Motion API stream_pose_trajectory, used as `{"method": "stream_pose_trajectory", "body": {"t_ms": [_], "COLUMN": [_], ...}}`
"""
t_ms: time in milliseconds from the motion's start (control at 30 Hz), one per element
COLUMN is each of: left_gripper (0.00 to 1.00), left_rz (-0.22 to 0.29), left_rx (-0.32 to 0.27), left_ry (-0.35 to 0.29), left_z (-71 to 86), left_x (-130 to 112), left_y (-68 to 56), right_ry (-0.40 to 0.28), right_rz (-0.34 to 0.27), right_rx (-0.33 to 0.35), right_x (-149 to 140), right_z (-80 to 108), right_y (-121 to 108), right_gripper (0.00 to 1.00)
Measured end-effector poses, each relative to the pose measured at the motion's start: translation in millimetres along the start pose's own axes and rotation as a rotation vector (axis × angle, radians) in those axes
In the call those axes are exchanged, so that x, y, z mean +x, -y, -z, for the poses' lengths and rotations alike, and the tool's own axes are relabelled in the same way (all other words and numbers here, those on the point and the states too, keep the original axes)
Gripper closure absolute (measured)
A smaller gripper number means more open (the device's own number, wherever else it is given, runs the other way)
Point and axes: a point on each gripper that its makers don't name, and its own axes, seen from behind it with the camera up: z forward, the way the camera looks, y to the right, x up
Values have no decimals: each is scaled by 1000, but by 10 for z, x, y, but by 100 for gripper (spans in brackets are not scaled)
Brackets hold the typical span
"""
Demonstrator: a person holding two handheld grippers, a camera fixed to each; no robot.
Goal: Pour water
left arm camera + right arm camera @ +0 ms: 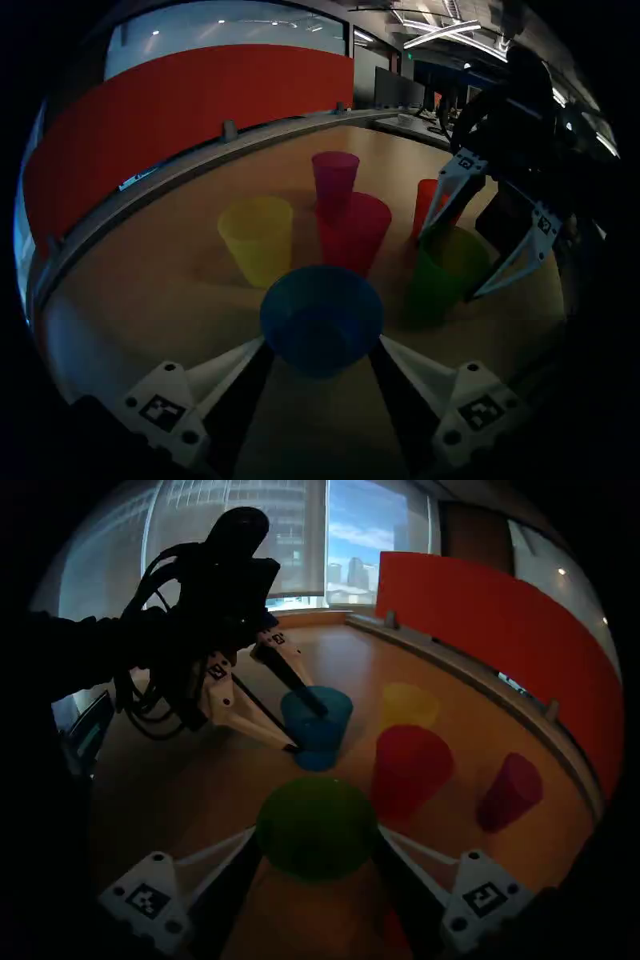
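Note:
A blue cup (320, 312) stands upright on the wooden table between the white fingers of my left gripper (321, 342), which press on its two sides. In the right gripper view the same blue cup (318, 724) rests on the table with the left gripper (310, 732) around it. A green cup (316, 828) sits between the fingers of my right gripper (317, 834), held at both sides. From the left gripper view, the green cup (446, 272) stands to the right with the right gripper (450, 264) straddling it. I cannot see water in either cup.
On the wooden table (160, 280) stand a yellow cup (258, 238), a red cup (354, 232), a magenta cup (334, 180) and an orange cup (424, 204). A red partition (184, 104) runs along the table's far edge. A dark sleeve (80, 656) holds the left gripper.

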Motion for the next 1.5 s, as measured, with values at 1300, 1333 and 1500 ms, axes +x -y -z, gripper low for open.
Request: {"method": "stream_pose_trajectory", "body": {"t_ms": [1300,1333,1500], "left_gripper": [20,20,20], "left_rz": [49,52,57], "left_rx": [74,74,85], "left_ry": [-362,-370,-417], "left_z": [917,940,1057], "left_x": [1006,1030,1162], "left_y": [-129,-138,-157], "right_ry": [-208,-215,-257], "right_rz": [-26,-26,-25], "right_rx": [-115,-118,-130], "right_x": [611,628,714], "right_z": [915,935,1034], "right_y": [27,31,47], "right_gripper": [9,9,9]}}
